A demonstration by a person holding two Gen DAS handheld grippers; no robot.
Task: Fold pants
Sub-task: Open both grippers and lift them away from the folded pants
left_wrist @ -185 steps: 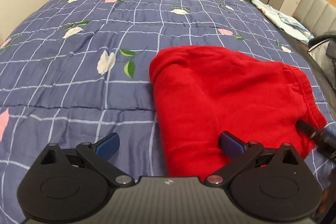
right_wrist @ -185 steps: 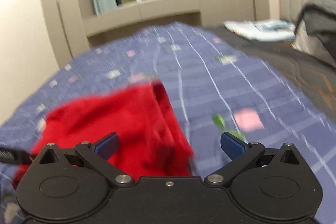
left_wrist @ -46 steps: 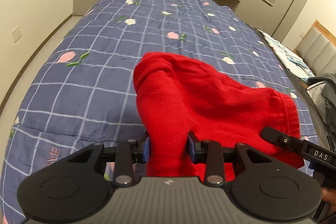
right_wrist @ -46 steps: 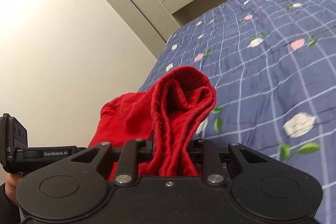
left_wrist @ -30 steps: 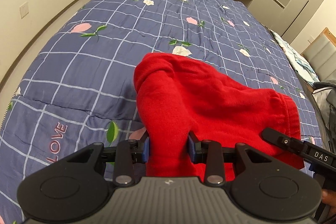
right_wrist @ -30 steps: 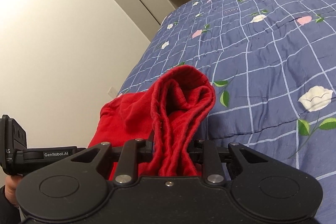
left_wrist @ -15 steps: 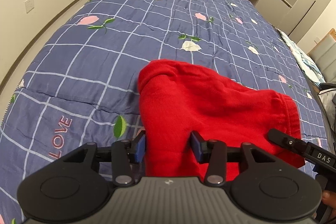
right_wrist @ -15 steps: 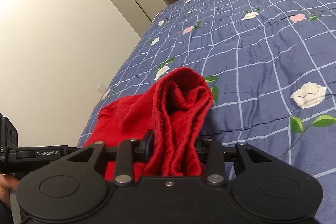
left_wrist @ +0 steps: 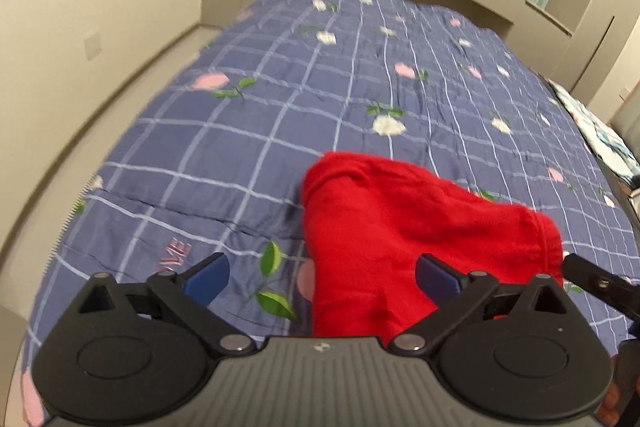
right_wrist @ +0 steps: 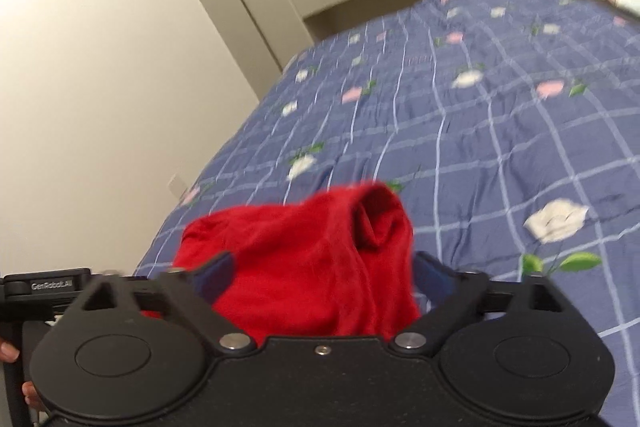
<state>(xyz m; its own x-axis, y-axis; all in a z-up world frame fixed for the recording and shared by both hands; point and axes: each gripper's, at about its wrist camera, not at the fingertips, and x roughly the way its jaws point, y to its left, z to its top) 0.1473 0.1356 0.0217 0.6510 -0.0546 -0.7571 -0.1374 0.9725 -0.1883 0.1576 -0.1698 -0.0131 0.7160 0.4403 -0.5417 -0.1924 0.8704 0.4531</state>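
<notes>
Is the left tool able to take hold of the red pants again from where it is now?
Probably yes: the left tool is open, the red pants lie between its fingers, nothing blocks.

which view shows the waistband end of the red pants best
The right wrist view: the bunched waistband of the red pants faces the camera. The left wrist view shows only its gathered edge at the bundle's far right.

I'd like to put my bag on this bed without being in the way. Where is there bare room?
Most of the blue floral quilt lies bare: the stretch beyond the red pants toward the window, and the strip between the pants and the wall-side edge. It is crowded near the camera, where the open left claw and right claw flank the pants.
</notes>
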